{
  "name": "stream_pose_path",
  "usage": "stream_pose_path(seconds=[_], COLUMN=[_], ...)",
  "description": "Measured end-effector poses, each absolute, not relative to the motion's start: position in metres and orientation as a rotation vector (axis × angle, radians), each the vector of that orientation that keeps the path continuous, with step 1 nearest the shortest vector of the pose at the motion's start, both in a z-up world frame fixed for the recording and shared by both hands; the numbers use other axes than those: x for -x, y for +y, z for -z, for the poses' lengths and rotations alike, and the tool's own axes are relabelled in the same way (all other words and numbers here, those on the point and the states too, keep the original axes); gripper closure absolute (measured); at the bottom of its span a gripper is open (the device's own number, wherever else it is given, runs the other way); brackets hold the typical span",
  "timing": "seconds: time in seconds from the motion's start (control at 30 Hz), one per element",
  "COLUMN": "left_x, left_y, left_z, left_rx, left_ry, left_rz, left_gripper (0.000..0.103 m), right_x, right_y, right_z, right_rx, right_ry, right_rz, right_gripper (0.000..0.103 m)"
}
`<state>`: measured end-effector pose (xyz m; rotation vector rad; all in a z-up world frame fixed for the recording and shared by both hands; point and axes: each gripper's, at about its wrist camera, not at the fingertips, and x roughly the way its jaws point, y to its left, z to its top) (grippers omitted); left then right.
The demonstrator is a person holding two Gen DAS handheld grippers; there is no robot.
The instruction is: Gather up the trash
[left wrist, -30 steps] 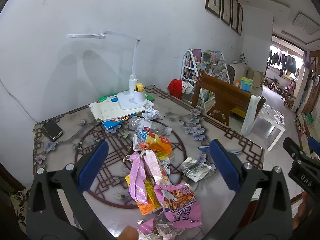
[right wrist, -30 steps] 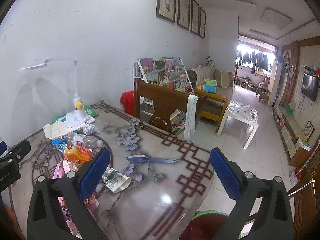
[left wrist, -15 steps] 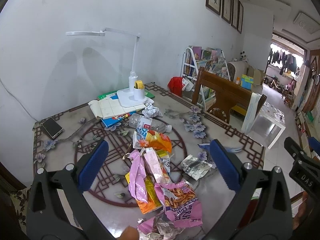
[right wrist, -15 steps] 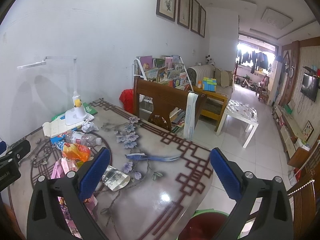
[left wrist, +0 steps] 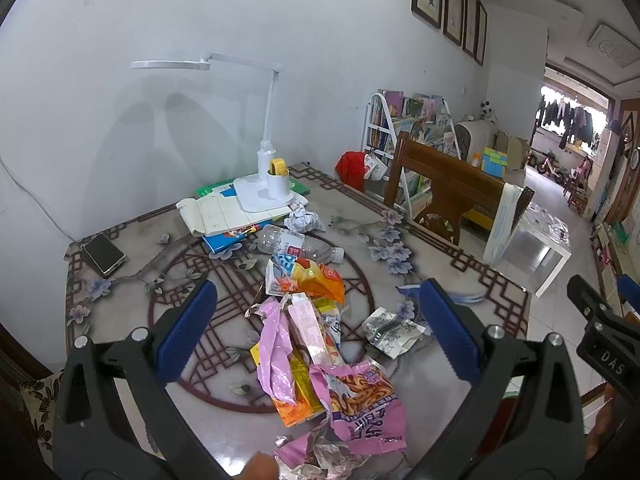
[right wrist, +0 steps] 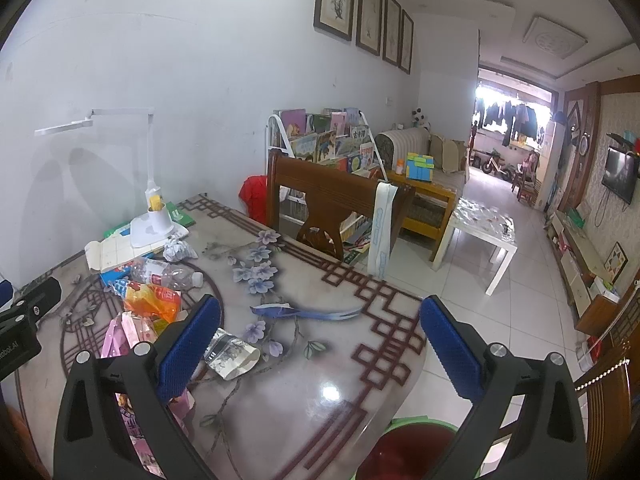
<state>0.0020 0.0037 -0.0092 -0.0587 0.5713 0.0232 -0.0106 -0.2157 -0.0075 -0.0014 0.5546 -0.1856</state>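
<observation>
A heap of snack wrappers in pink, orange and yellow lies on the patterned table. My left gripper hangs open right above it, holding nothing. Behind the heap lie an orange bag, a crushed clear bottle and a crumpled paper ball. A grey foil packet rests to the right. My right gripper is open over the table's right half, the foil packet by its left finger. A green-rimmed bin shows below the table edge.
A white desk lamp stands on books at the back, a phone at the far left. A blue strip lies mid-table. A wooden chair, bookshelf and white side table stand beyond the right edge.
Both grippers have drifted slightly, so the table scene has shifted a little in each view. Both stay open, and no trash has moved.
</observation>
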Motion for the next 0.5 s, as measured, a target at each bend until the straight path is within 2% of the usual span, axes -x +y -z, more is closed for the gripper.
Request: stream_pose_path(seconds=[0.5], left_x=[-0.001], left_y=[0.028], left_z=[0.037], left_rx=[0.032], left_ry=[0.621], left_rz=[-0.054], left_gripper=[0.004], right_x=[0.005], right_y=[-0.206], right_z=[0.027], right_rx=[0.032], right_ry=[0.610], right_rz=[0.166], right_gripper=[0.007])
